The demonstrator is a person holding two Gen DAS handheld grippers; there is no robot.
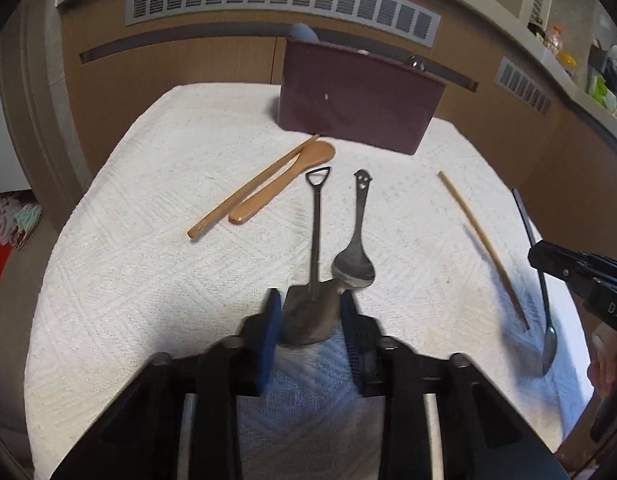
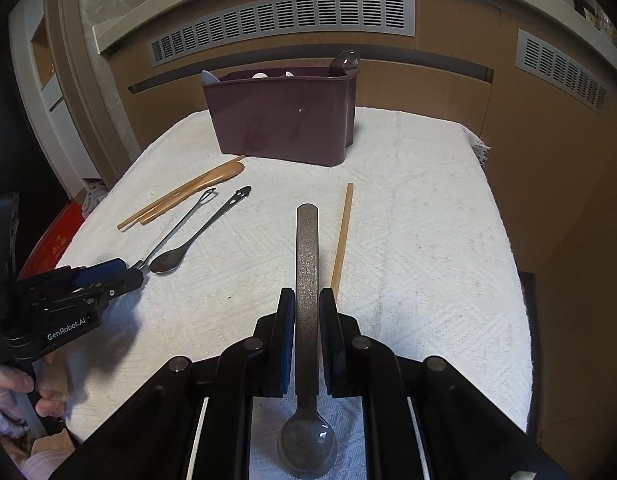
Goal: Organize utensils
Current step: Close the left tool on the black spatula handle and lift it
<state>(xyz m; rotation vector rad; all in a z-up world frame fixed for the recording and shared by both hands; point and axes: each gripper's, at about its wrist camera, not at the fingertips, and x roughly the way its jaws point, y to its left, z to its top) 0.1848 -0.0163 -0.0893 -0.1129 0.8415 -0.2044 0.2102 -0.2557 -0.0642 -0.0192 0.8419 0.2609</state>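
Utensils lie loose on the white cloth (image 2: 428,200) in front of the maroon caddy (image 2: 284,120). My left gripper (image 1: 310,316) sits low, clamped on the shovel-shaped spoon (image 1: 314,248); my right gripper (image 2: 307,320) grips the speckled spoon (image 2: 307,280) by its handle. Only the right view shows utensil tips inside the caddy. Bare cloth lies right of the caddy.

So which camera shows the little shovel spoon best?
The left wrist view: the shovel spoon runs up the middle, its blade between the left gripper fingers. The right wrist view shows only its thin handle far left.
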